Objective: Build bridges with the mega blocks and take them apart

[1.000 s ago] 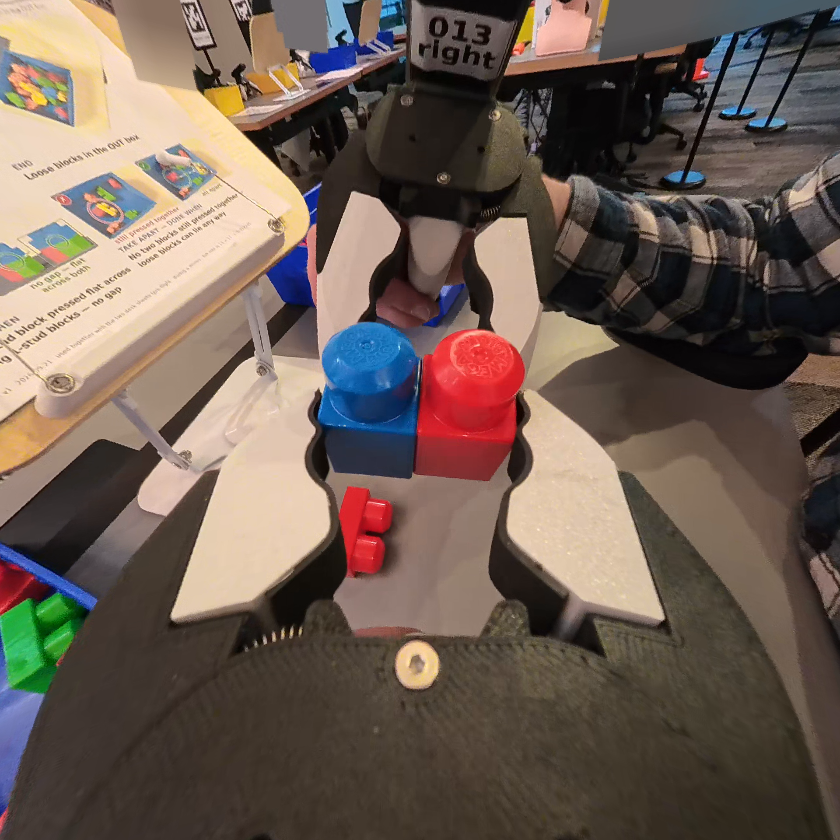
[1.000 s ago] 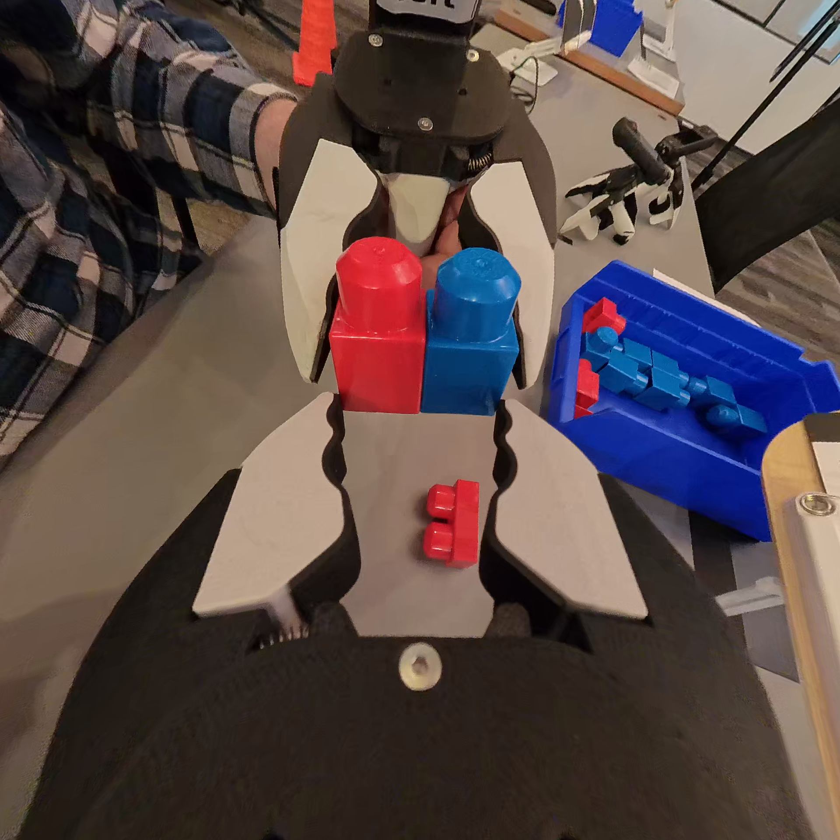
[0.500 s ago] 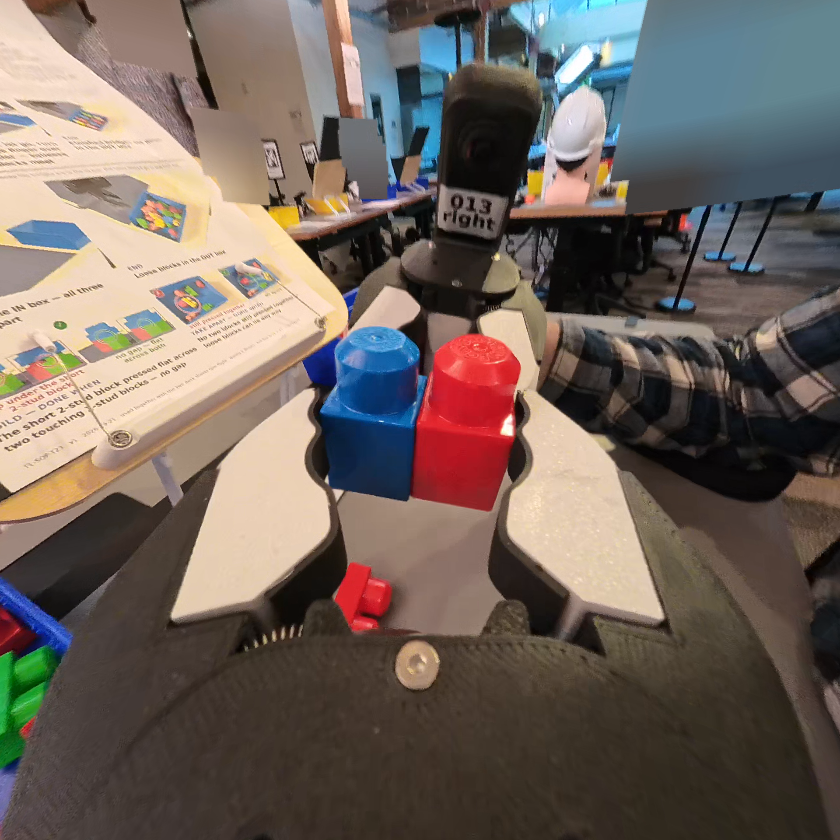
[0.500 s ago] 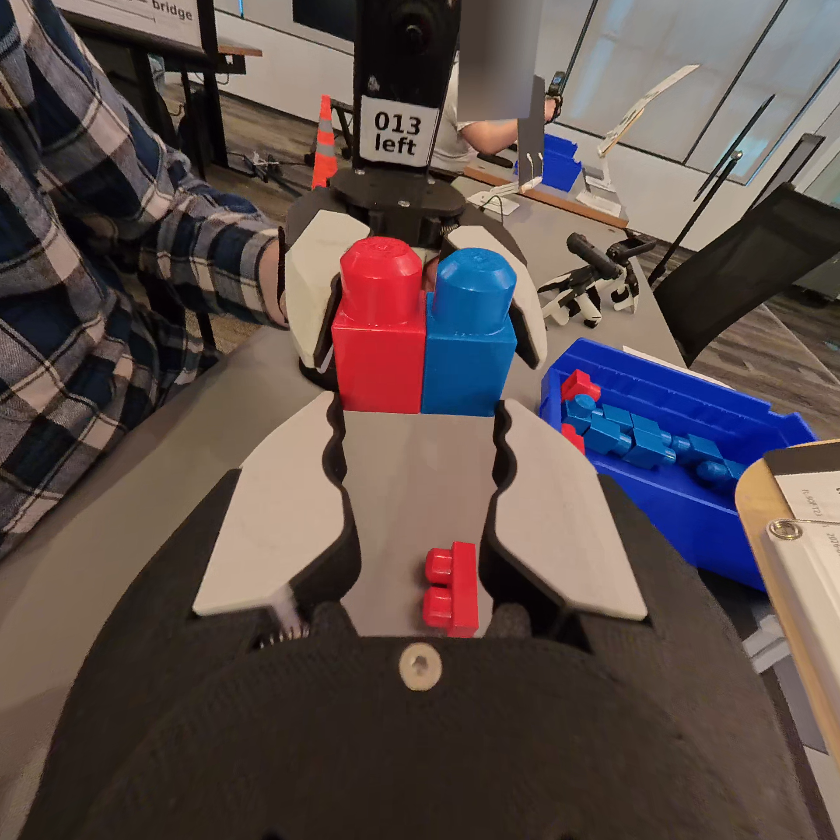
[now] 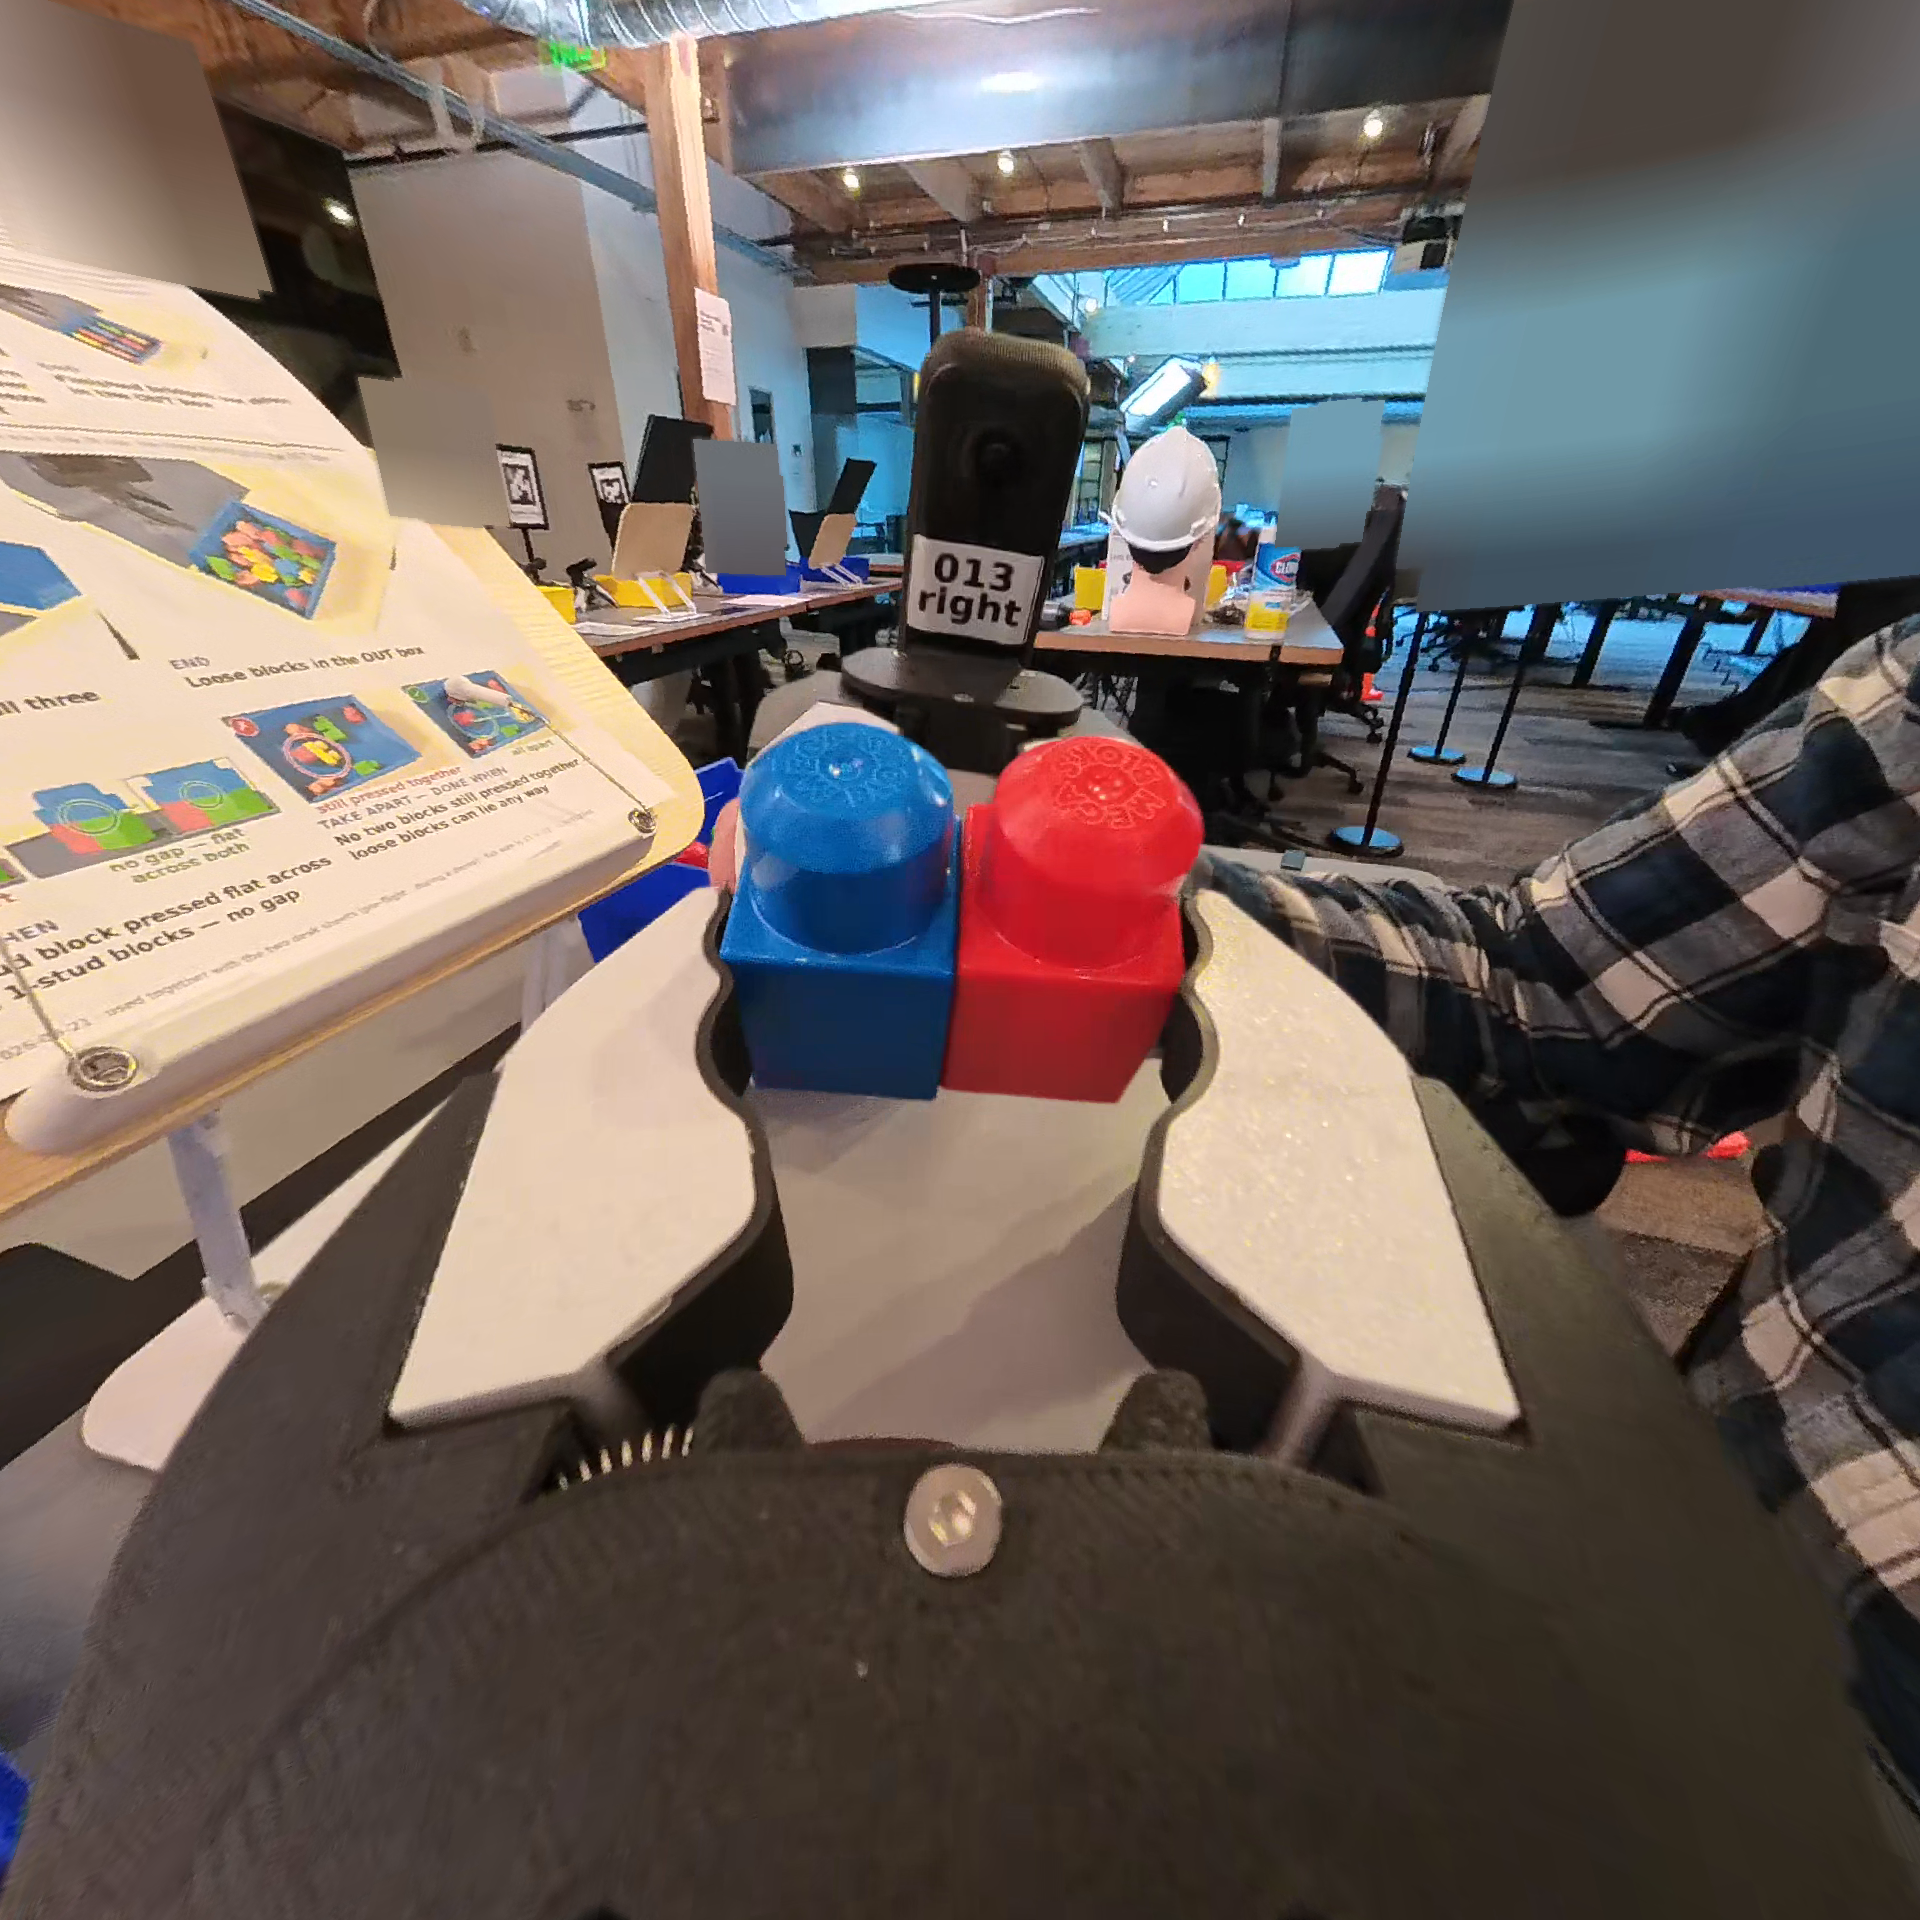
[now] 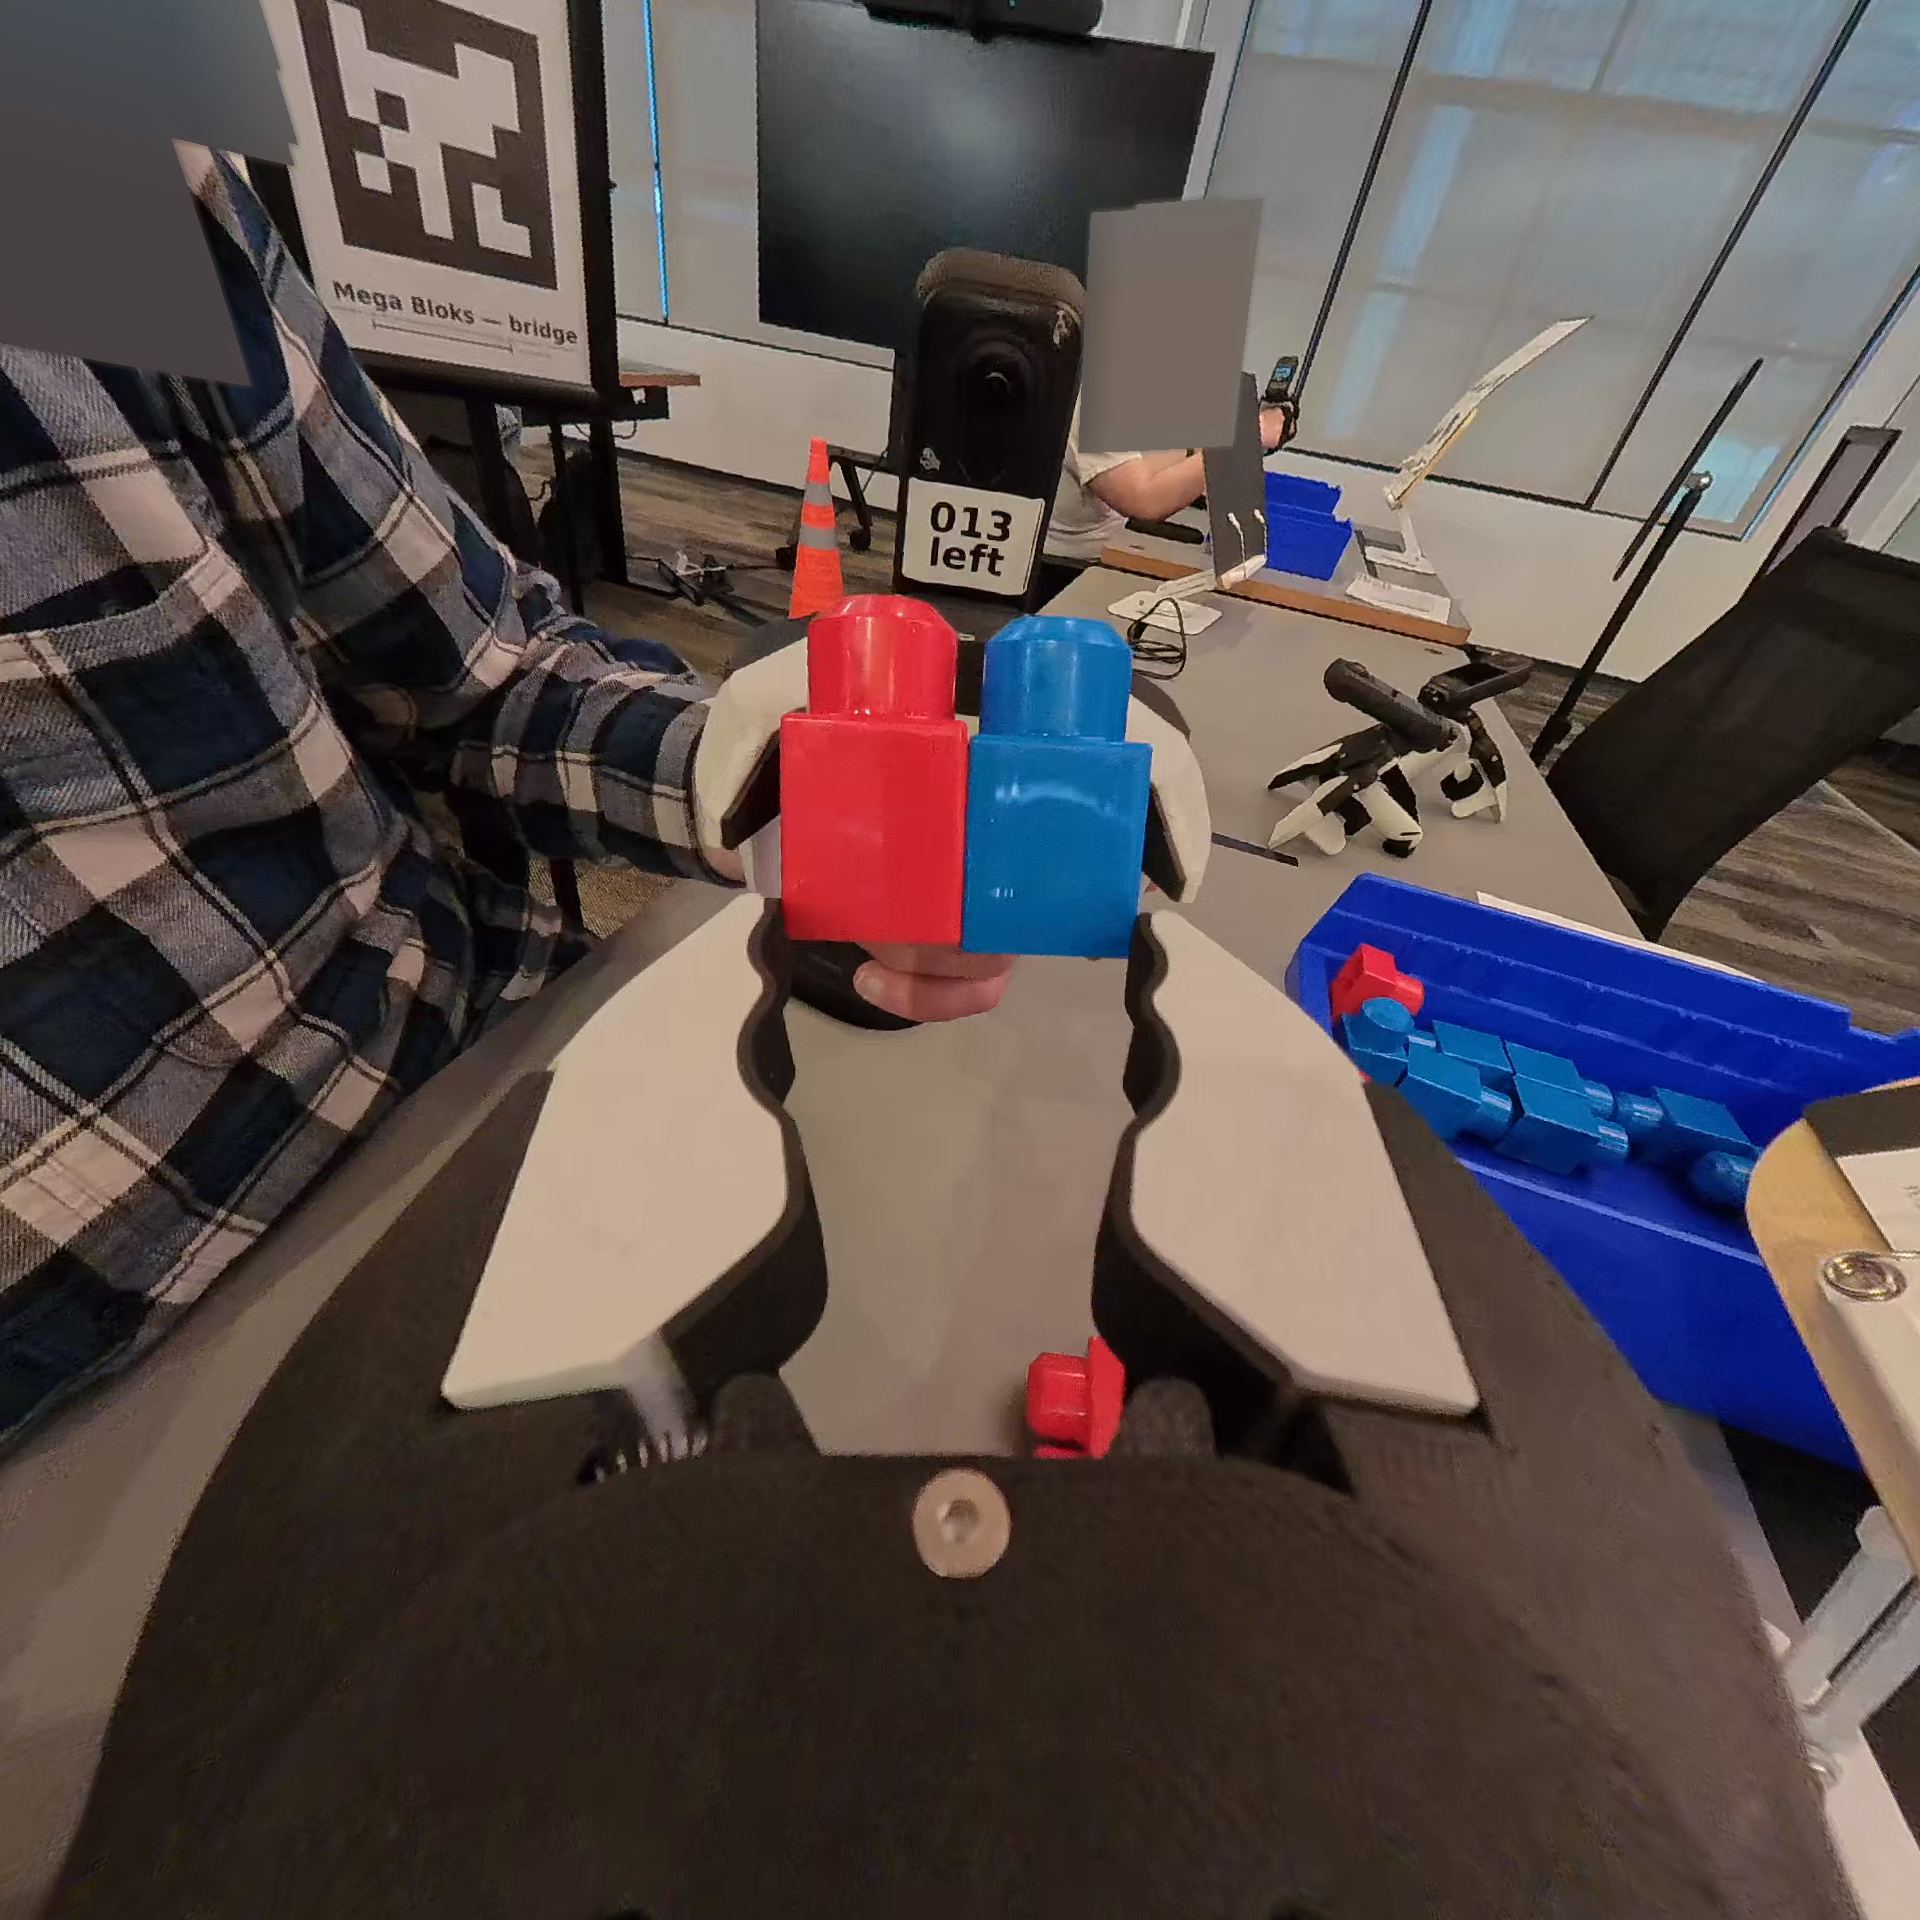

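Note:
A blue one-stud block [image 5: 842, 935] and a red one-stud block [image 5: 1070, 935] stand side by side, studs up, as a pair in the air above the grey table [image 6: 966, 1195]. My left gripper [image 5: 956, 966] is shut on the pair, one pad on each outer side. My right gripper [image 6: 951, 935] faces it and pinches the pair's lower corners with its tips: red [image 6: 873, 821] at left, blue [image 6: 1055, 831] at right. The left gripper's white finger [image 6: 732, 748] flanks the red block. A red two-stud block [image 6: 1075, 1397] lies on the table below.
A blue bin [image 6: 1558, 935] with several blue blocks and a red one stands to the right. An instruction board [image 5: 260, 779] on a stand leans at the left. Spare grippers [image 6: 1382, 769] lie farther back. A person's plaid sleeves [image 5: 1558, 987] reach in.
Both grippers have tilted up and risen together with the block pair still in them. The red two-stud block on the table has dropped low in the right view and out of the left view.

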A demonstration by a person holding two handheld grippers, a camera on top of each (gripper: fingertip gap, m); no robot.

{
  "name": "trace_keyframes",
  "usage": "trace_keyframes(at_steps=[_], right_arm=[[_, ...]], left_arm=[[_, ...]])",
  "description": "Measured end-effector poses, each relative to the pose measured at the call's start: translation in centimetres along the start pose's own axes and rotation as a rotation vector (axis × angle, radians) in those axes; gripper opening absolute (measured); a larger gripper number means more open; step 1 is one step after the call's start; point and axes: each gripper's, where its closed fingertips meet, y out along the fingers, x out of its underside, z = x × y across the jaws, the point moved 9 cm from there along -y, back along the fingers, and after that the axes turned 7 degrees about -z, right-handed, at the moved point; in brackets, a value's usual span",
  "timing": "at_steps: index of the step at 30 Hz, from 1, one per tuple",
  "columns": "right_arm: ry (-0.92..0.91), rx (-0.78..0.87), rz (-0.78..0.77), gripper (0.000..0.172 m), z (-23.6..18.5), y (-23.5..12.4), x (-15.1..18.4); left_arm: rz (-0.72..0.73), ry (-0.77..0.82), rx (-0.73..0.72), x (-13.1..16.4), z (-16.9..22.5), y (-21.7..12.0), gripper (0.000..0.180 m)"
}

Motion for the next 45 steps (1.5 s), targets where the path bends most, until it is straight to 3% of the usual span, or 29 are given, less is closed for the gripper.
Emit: trace_keyframes(at_steps=[5,17,19,21,24,25,26,29,31,35,37,42,45], right_arm=[[0.011,-0.014,0.017,0.063,0.0,0.0,0.0],[0.022,-0.014,0.122,0.063,0.0,0.1,0.1],[0.029,-0.043,0.194,0.0,-0.1,-0.3,-0.2],[0.047,-0.043,0.221,0.001,0.0,0.0,-0.2],[0.03,-0.034,0.174,0.0,-0.1,0.1,0.0],[0.061,-0.034,0.191,0.0,0.2,0.2,0.4],[0.102,-0.054,0.176,0.0,0.6,0.7,1.3],[0.226,-0.068,0.208,0.0,2.0,1.1,4.1],[0.275,-0.039,0.192,0.0,3.0,0.4,5.6],[0.283,0.024,0.157,0.0,3.9,-2.2,5.5],[0.289,0.042,0.122,0.0,4.1,-3.7,5.0],[0.228,0.183,-0.092,0.006,4.0,-6.4,3.6],[0.22,0.196,-0.309,0.013,3.2,-7.1,3.6]], left_arm=[[-0.016,0.045,0.008,-0.1,0.0,-0.1,0.078],[0.158,0.037,0.003,-0.6,0.2,0.2,0.08],[0.118,0.014,-0.016,-0.6,0.2,0.9,0.102],[0.027,0.075,0.024,0.2,1.0,2.1,0.074],[0.08,0.003,0.013,0.9,0.7,2.3,0.03],[0.098,-0.01,-0.001,1.3,0.0,2.0,0.002],[0.104,-0.034,-0.052,2.0,-0.9,1.8,0.0],[0.032,-0.126,-0.08,4.8,-2.7,2.2,0.0],[-0.018,-0.094,-0.112,6.1,-2.7,2.5,0.0],[-0.012,-0.135,-0.146,8.0,-2.9,1.7,0.0],[-0.078,-0.11,-0.139,7.9,-3.3,2.0,0.01],[-0.241,-0.083,-0.093,7.6,-4.9,0.5,0.033],[-0.425,0.013,-0.119,7.3,-5.2,-0.7,0.042]])
